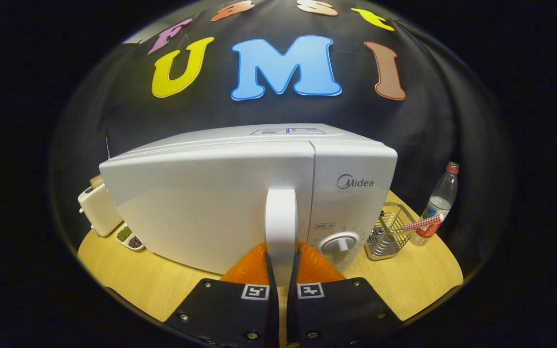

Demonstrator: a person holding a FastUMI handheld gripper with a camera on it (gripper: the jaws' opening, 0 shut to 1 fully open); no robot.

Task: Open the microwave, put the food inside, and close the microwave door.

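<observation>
A white microwave [356,164] stands on the wooden table right in front of me. Its door [196,208] fills the space ahead, and the door's edge lies close against the control panel with its round knob [339,245]. I cannot tell whether the door is slightly ajar. A vertical white handle [281,217] runs down the door's right side. My gripper [282,270] is shut on the lower end of this handle, one finger on each side. The inside of the microwave is hidden.
Left of the microwave a cream toaster [97,208] holds a slice of bread, with a small divided dish [129,238] in front. To the right are a wire basket [389,232] with a red-checked handle and a plastic bottle [439,203]. The wooden table [162,285] shows bare surface below.
</observation>
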